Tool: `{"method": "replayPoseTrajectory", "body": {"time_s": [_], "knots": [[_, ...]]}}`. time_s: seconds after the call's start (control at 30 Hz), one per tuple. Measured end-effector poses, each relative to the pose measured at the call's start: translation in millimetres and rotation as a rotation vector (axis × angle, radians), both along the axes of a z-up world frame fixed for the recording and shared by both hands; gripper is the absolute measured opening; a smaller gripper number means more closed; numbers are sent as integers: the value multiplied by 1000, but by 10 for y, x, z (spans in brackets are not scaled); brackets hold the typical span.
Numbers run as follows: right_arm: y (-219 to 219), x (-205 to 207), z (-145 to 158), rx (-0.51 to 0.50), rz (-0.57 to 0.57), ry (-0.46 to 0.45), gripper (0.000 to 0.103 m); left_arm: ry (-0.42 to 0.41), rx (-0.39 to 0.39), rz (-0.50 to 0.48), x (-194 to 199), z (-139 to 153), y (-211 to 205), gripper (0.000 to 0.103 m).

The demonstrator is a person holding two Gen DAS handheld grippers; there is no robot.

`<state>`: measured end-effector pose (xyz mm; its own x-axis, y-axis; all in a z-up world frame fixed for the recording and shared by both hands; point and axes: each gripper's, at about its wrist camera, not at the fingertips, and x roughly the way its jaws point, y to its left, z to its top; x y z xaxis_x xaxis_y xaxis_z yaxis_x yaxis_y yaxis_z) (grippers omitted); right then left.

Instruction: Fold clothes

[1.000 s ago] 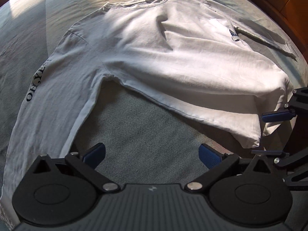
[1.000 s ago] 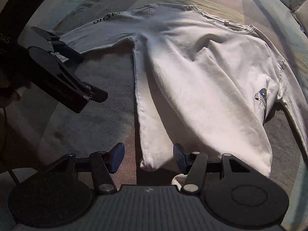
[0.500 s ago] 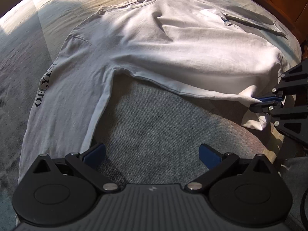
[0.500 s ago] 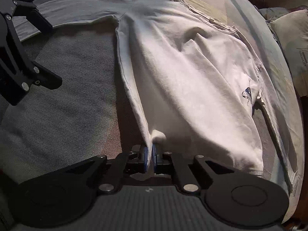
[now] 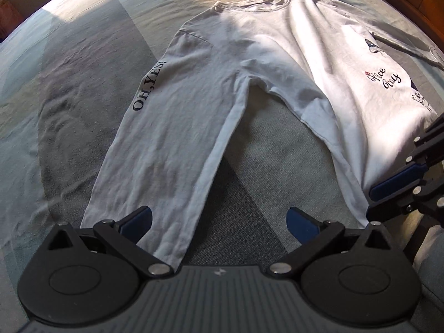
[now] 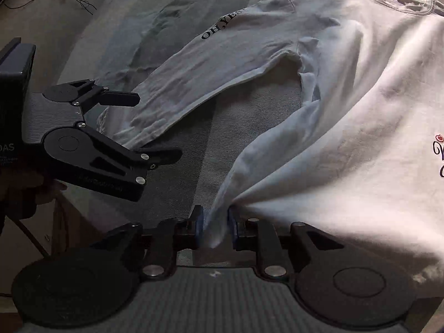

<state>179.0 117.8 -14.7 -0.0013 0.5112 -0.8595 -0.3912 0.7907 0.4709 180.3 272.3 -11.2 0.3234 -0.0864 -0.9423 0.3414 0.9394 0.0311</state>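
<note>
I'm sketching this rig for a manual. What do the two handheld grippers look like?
Both look alike. The left gripper has a ribbed dark grey body, two round black discs, black linkage arms with silver screws, and blue pads. The right gripper matches. Seen from the right wrist, the left one has a black box at its back with pale lettering, partly cut off.

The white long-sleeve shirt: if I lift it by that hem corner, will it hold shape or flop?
Probably flop: the white long-sleeve shirt already bunches and creases at the corner between the right claw, whose jaws are opening. It looks thin and light, so the sleeve would likely trail along the bedspread.
</note>
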Motion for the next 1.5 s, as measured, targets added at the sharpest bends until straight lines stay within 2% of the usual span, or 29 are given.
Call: {"method": "replayPoseTrajectory", "body": {"time_s": [0.1,0.23,0.33,0.4,0.53,0.63,0.73,0.83,0.97,1.03,1.13,1.23,1.33,1.5], "knots": [[-271,-5,137,2,-31,-50,26,-6,-7,-22,21,10,-147,102],[-812,-4,307,-78,-103,-145,28,-31,-12,-78,81,40,-465,102],[-1302,-42,422,-160,-190,-230,36,-55,-22,-136,172,120,-765,102],[-1617,-57,416,-249,-254,-268,42,-59,-32,-169,242,156,-947,102],[-2215,-48,195,-390,-382,-250,43,-64,-37,-258,357,194,-1440,102],[-2612,-105,36,-398,-468,-216,43,-61,-51,-312,416,209,-1891,102],[-2913,-211,-20,-419,-499,-202,45,-38,-75,-354,452,202,-2348,102],[-3207,-319,-67,-439,-524,-189,53,-14,-72,-426,437,125,-2857,102],[-3675,-400,-132,-432,-591,-139,57,29,-62,-488,335,34,-3410,102],[-3873,-422,-177,-420,-618,-115,57,27,-7,-500,274,-75,-3587,102],[-4048,-436,-236,-416,-625,-109,58,-29,139,-511,201,-234,-3726,102],[-4095,-410,-284,-386,-617,-107,59,-29,198,-484,244,-279,-3608,102],[-4065,-377,-295,-325,-605,-100,60,-15,174,-401,360,-155,-3331,103],[-3837,-297,-296,-254,-523,-94,61,-72,233,-260,581,63,-2771,103]]}}
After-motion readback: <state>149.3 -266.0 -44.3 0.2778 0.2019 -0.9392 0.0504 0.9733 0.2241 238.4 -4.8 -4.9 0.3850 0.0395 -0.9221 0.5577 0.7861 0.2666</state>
